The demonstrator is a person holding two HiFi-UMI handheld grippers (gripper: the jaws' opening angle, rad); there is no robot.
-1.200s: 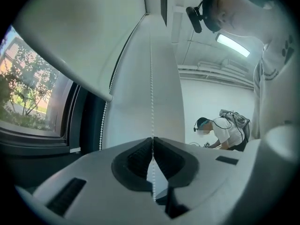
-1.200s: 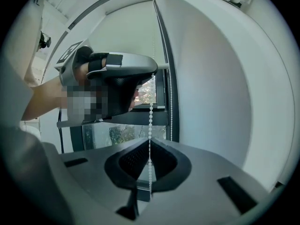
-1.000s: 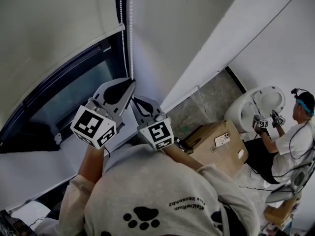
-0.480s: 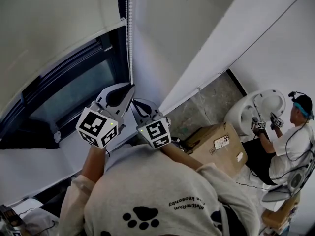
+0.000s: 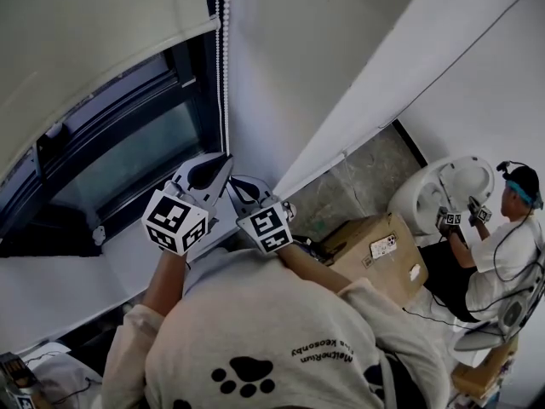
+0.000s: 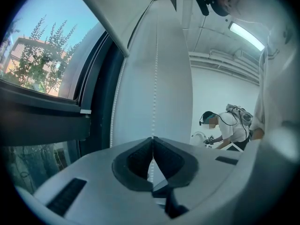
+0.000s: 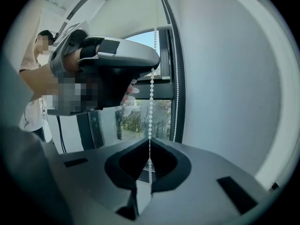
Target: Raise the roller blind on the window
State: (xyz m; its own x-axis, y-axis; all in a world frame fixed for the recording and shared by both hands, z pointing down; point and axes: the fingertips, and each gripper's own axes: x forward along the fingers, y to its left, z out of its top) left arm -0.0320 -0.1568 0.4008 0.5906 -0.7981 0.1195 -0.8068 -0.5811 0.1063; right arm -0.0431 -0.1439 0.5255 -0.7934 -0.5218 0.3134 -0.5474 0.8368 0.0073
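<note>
Both pairs of fingers are pinched shut on the bead chain (image 7: 151, 97). Your right gripper (image 7: 150, 146) clamps one strand, and your left gripper (image 6: 152, 143) nips what looks like the same strand just above the right fingers. The return strand (image 7: 176, 93) hangs free just beside them, along the dark window frame (image 7: 165, 55).

The chain is a thin string of small, hard, smooth white beads. It is light and limp, so it will likely slip unless a bead seats between the fingers.

The roller blind (image 5: 85, 32) sits well above the fingers. It is a pale, matt, flexible sheet with a straight bottom edge, covering only the upper part of the window (image 5: 128, 156). Expect light, steady resistance, and pull straight along the strand.
</note>
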